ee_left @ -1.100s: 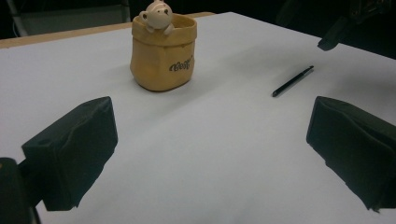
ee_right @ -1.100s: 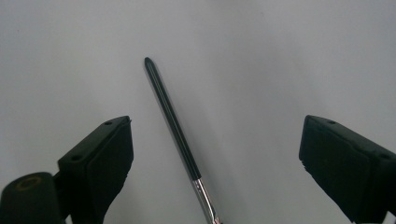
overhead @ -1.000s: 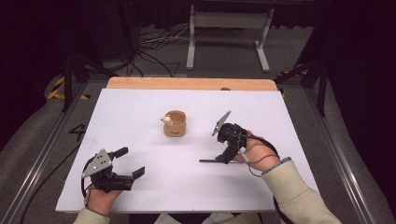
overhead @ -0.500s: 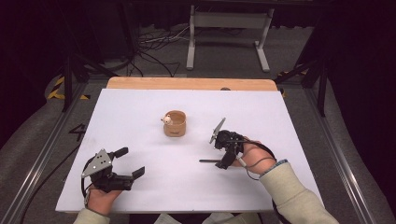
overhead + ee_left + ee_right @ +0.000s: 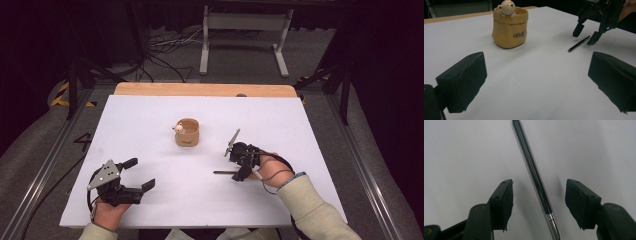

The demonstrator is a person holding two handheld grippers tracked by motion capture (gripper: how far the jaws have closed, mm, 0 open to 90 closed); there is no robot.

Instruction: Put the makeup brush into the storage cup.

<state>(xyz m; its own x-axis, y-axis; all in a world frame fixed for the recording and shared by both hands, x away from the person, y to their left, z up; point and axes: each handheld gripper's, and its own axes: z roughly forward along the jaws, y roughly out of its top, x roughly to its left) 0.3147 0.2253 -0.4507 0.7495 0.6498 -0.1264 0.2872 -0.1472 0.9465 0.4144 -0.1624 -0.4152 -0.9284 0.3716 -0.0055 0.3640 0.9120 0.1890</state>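
A thin black pen with a silver tip lies flat on the white table, right of centre. My right gripper points down over it. The pen runs between the two pads with a gap on each side. The right gripper's jaws have just been closing and do not touch it. A tan pot with a small bear figure on its rim stands mid-table. My left gripper rests open at the front left, aimed at the pot, with nothing between its pads.
A wooden strip runs along the table's far edge. Beyond it stand a metal frame and floor cables. From the left gripper view, the right gripper straddles the pen at the upper right.
The right gripper has come down over the pen and its jaws have narrowed around it. The left gripper and the pot have not moved.
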